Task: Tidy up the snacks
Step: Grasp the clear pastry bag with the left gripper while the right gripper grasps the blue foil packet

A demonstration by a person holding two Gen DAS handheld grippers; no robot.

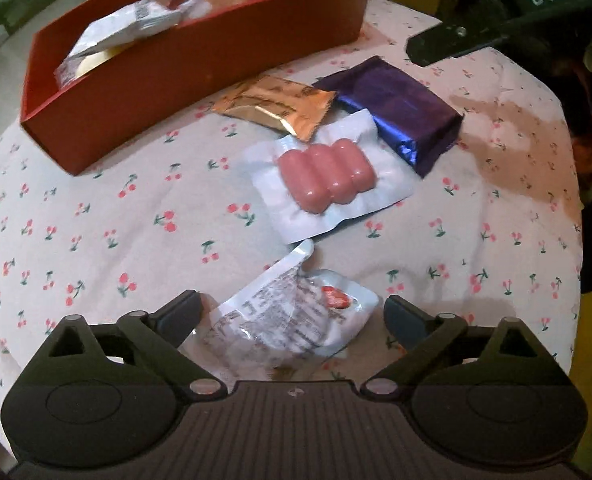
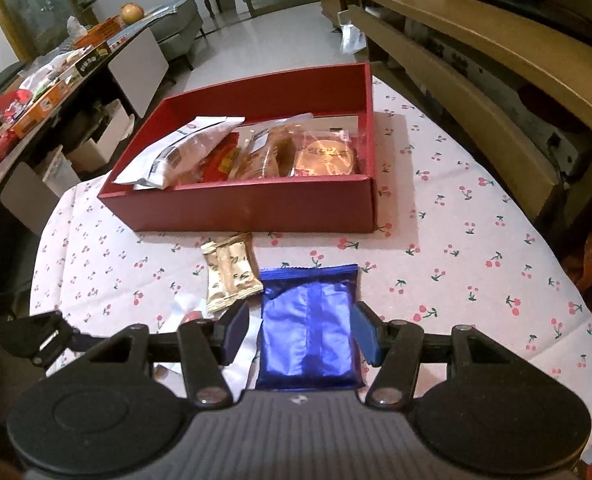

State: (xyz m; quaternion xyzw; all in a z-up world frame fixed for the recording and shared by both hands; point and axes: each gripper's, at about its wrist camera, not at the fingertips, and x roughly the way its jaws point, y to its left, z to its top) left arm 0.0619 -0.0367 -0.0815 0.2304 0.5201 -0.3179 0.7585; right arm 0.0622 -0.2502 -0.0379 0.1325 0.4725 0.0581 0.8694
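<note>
A shiny, crinkly blue foil packet [image 2: 310,332] is lying flat on the soft cherry-print tablecloth [image 2: 476,264], near the red cardboard box [image 2: 255,206]. My right gripper [image 2: 302,338] is sitting wide around it. My left gripper [image 1: 291,320] is sitting wide around a crumpled white plastic packet [image 1: 291,320].

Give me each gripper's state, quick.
Left gripper: open, fingers straddling a crumpled white snack packet, not gripping.
Right gripper: open around the blue foil packet, not clamped.
</note>
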